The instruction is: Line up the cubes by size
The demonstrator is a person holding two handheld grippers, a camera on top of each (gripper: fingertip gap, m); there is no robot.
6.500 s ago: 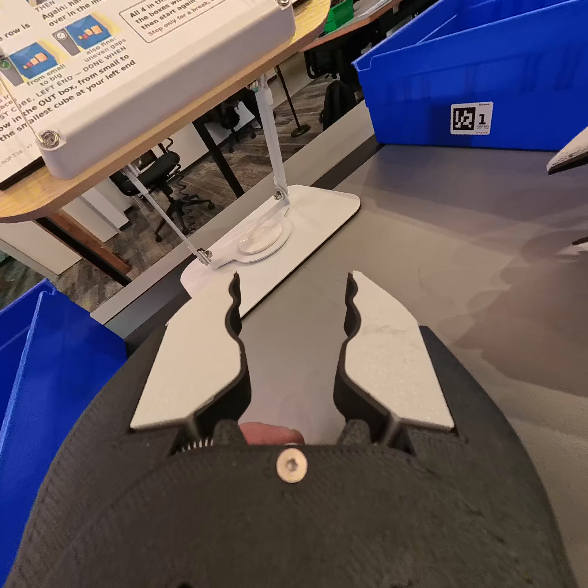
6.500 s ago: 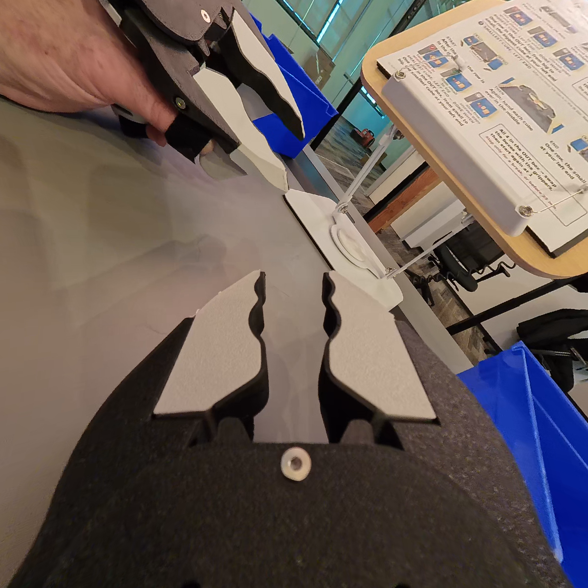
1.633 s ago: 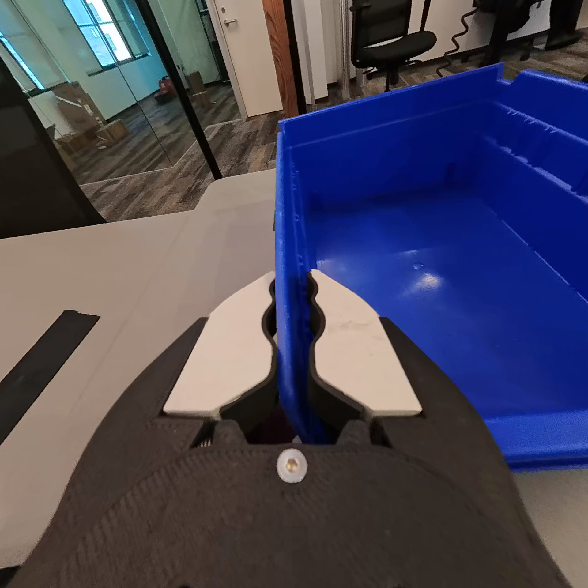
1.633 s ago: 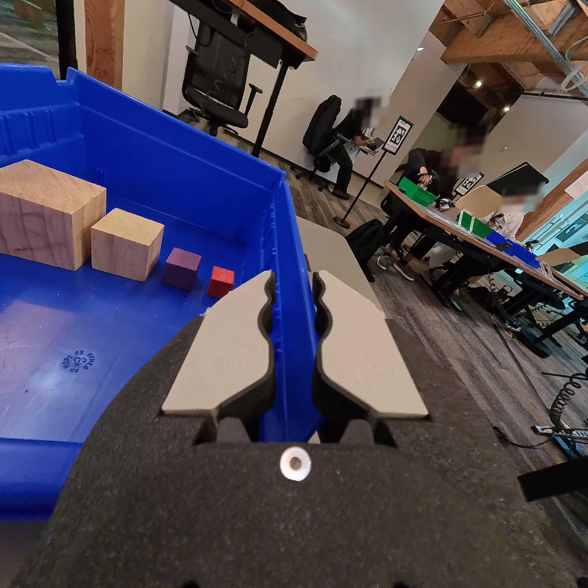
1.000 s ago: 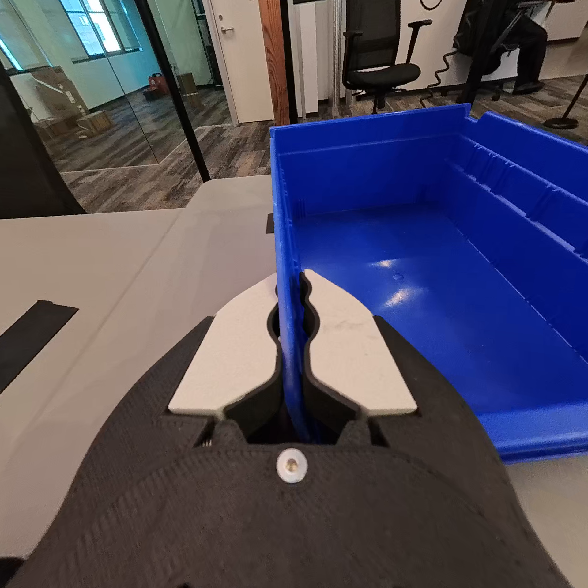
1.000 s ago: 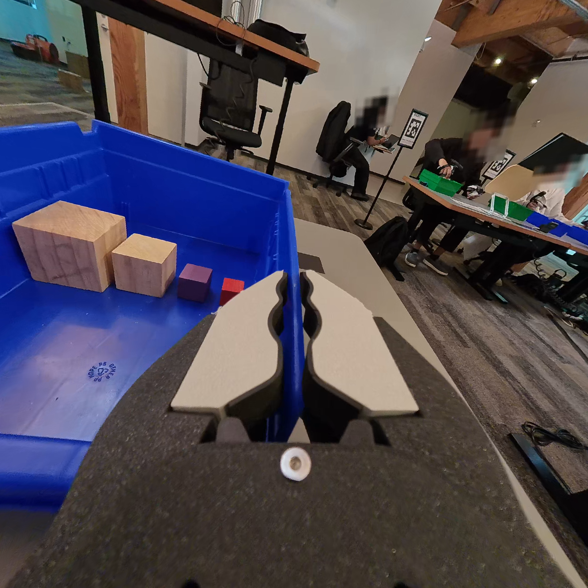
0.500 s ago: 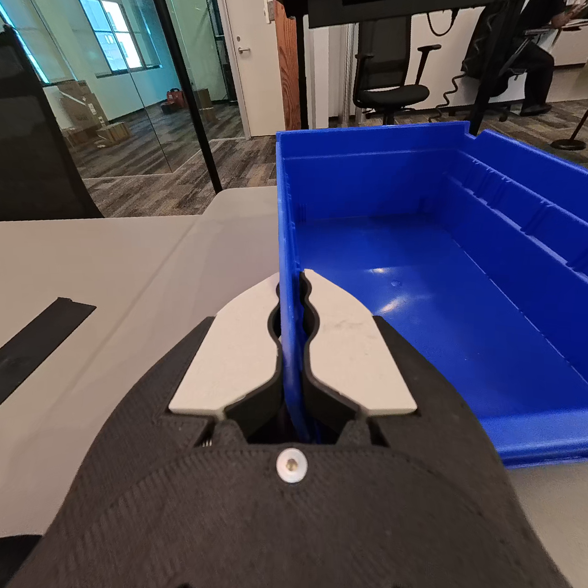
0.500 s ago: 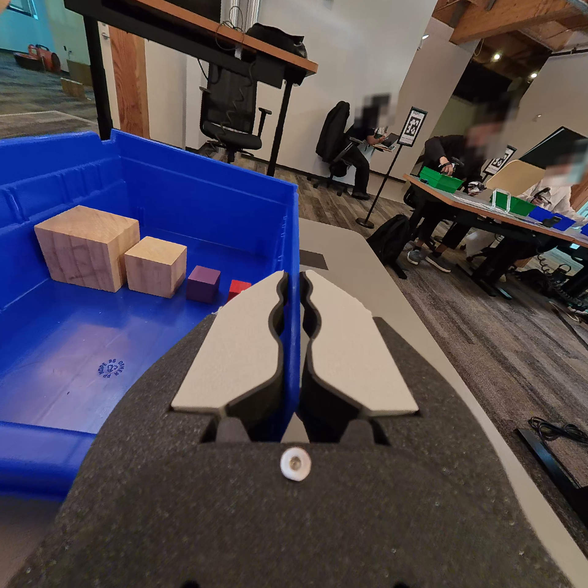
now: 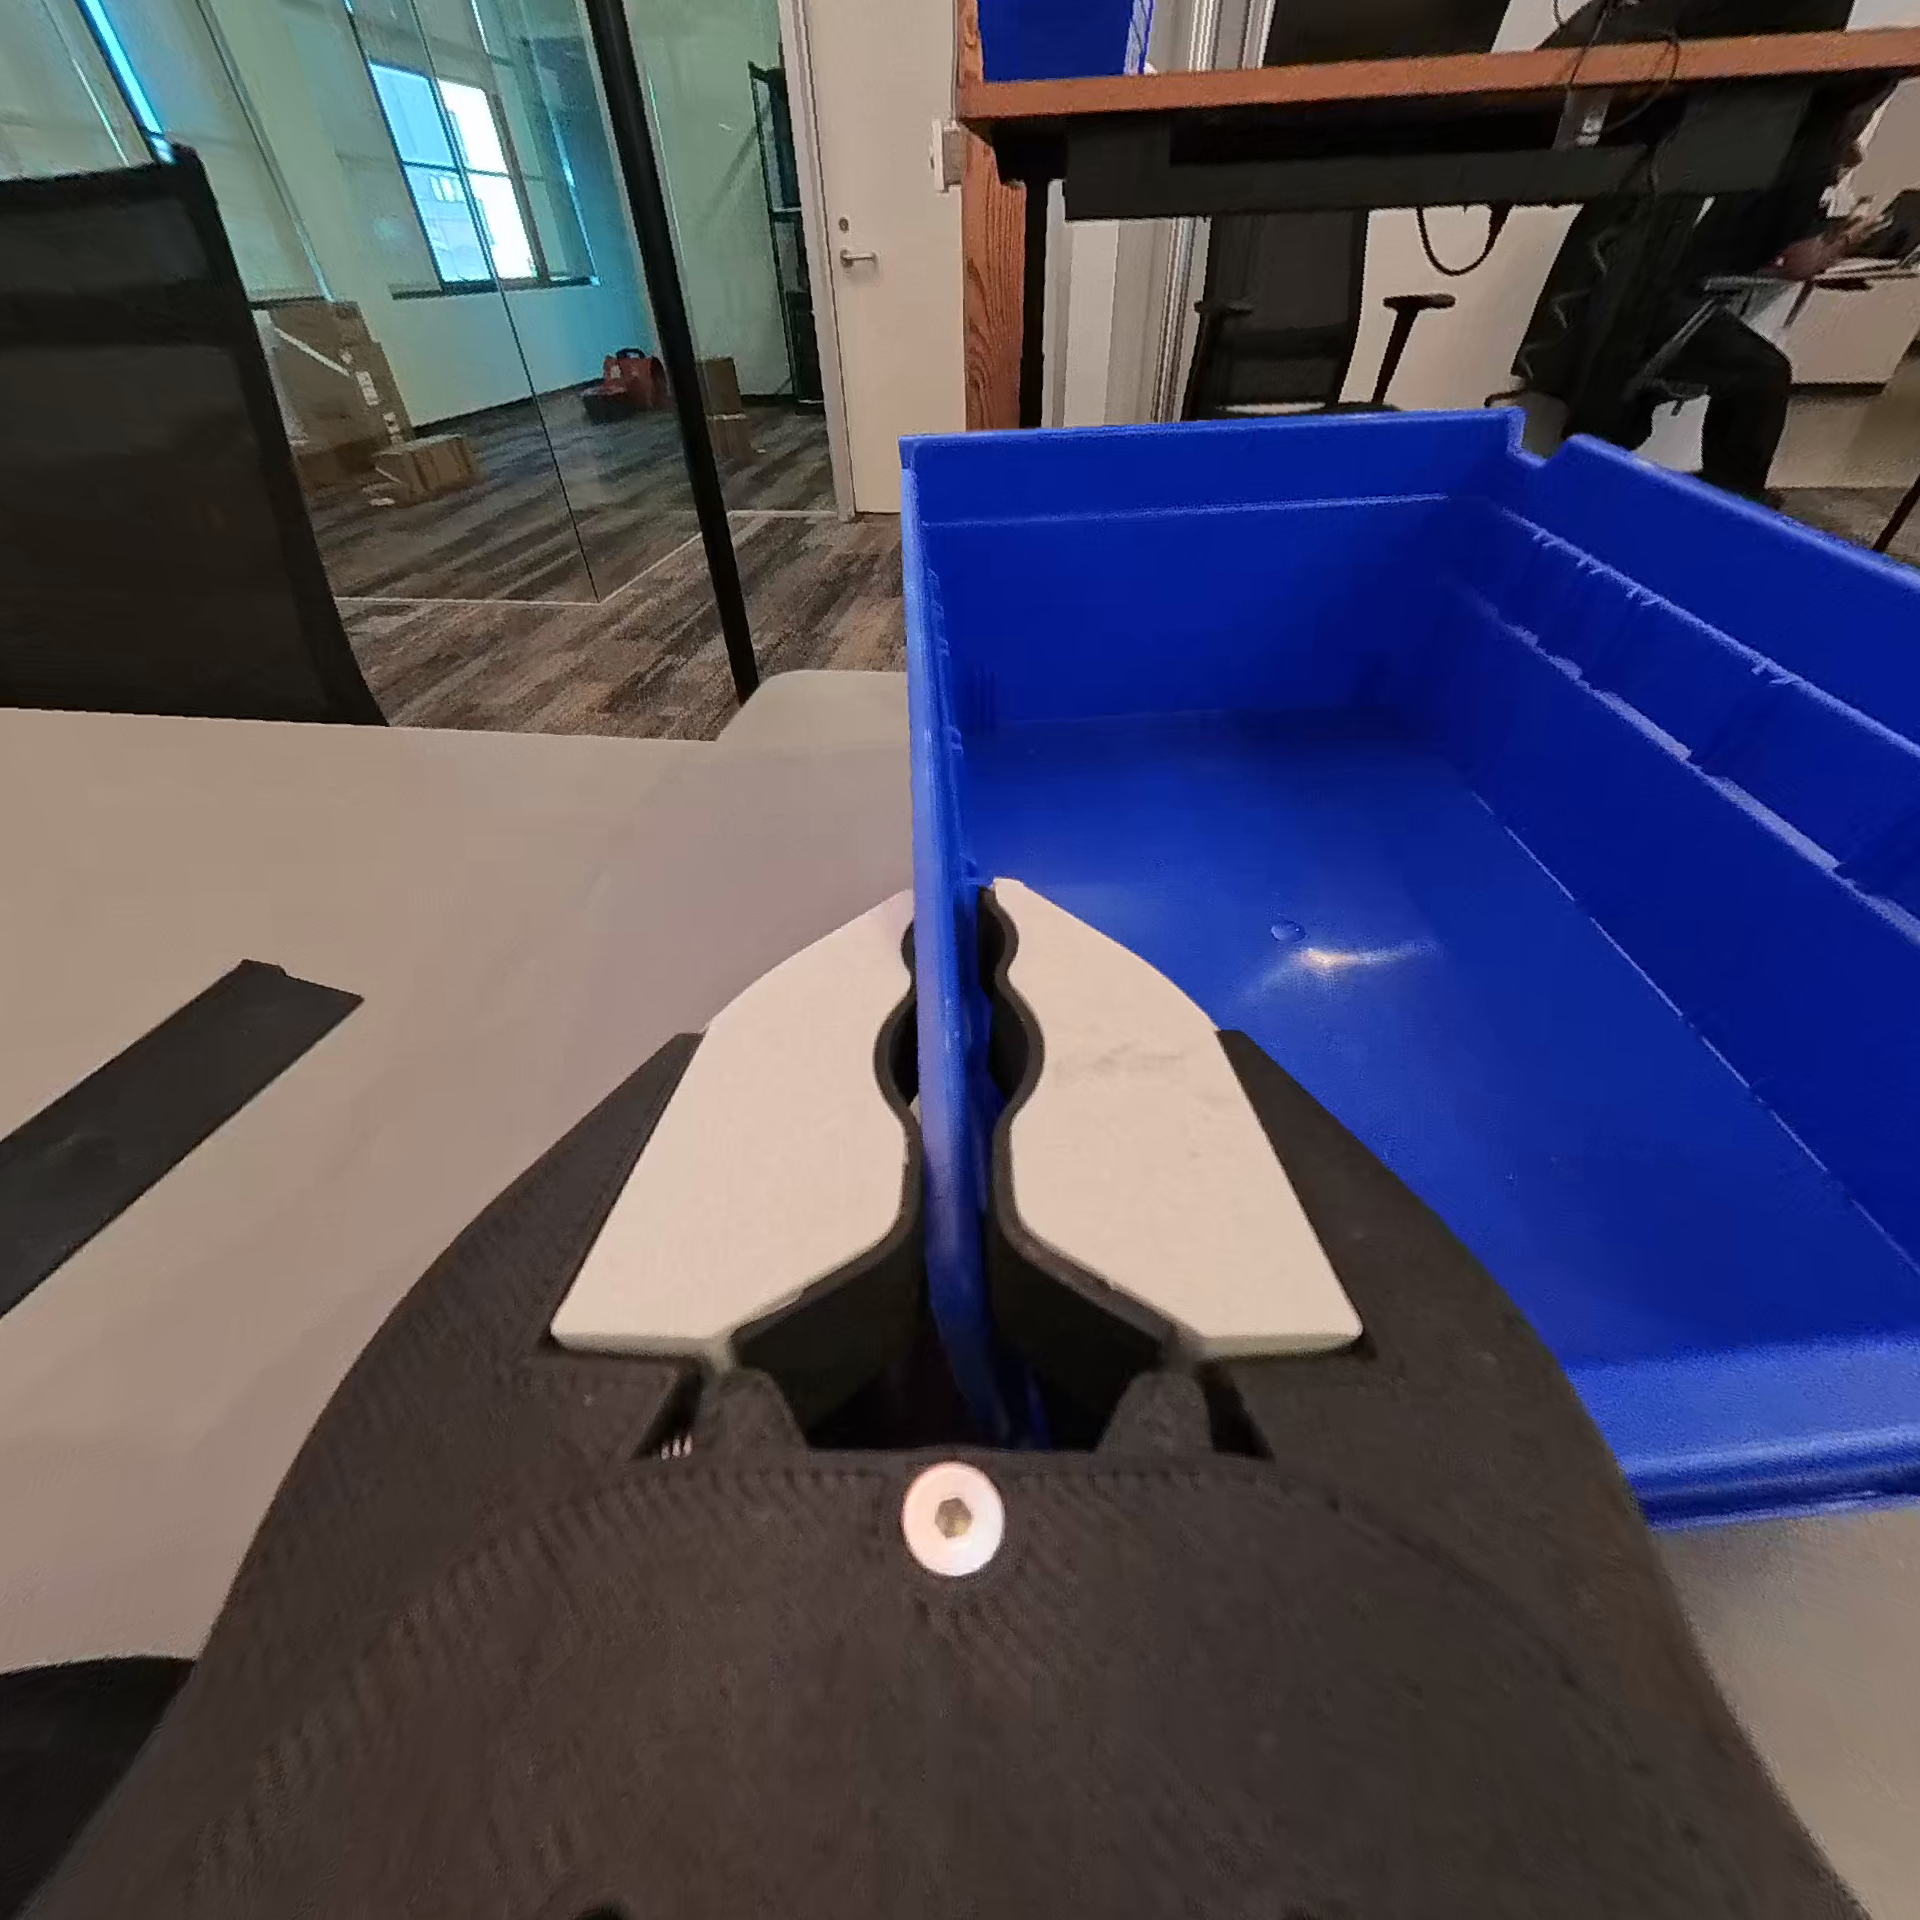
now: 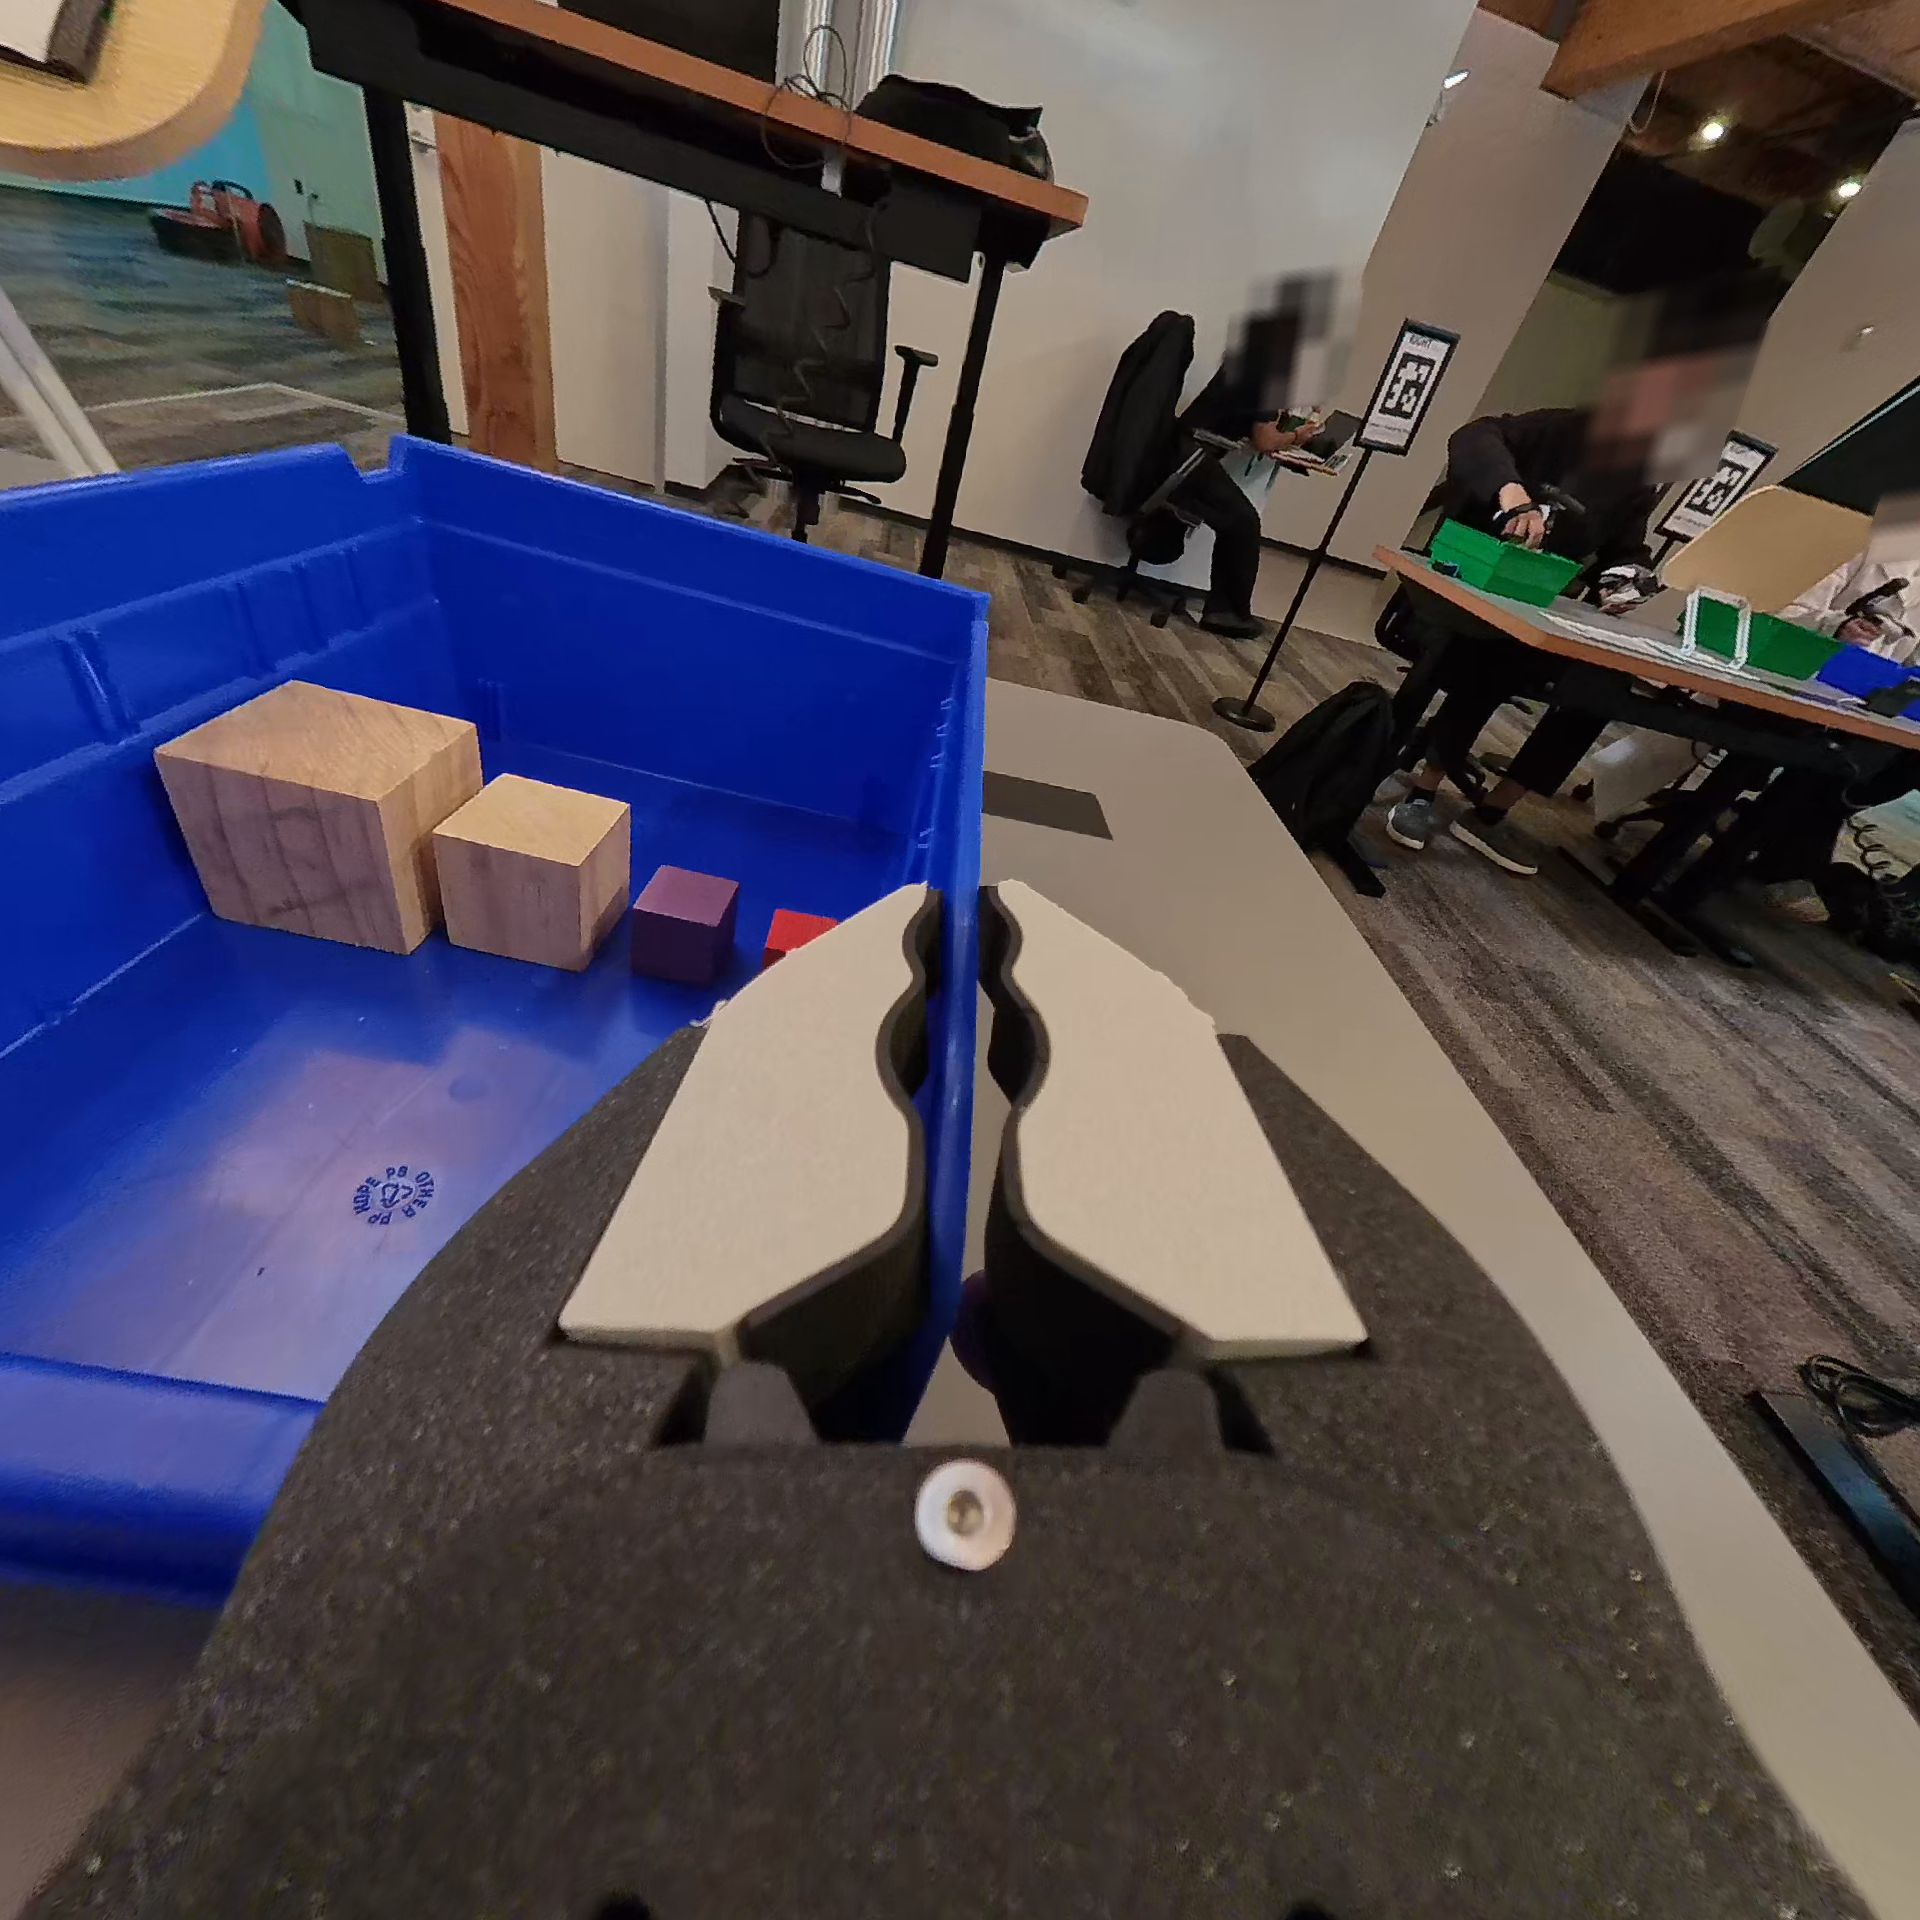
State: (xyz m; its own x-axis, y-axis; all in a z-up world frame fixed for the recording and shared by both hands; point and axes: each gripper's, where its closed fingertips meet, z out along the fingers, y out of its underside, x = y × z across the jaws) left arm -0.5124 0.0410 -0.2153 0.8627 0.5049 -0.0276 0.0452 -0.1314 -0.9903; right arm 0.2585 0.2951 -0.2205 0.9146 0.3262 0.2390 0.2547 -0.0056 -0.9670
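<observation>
Left gripper clamps an empty blue bin's wall. Right gripper clamps the wall of a second blue bin, where four cubes stand in a size-ordered row.

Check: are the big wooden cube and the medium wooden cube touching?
Touching. Right wrist view: the big wooden cube and medium wooden cube sit flush in the blue bin, no blue visible between them.

Both tongs have black textured bodies, pale grey wavy-edged fingers and one silver screw.
</observation>
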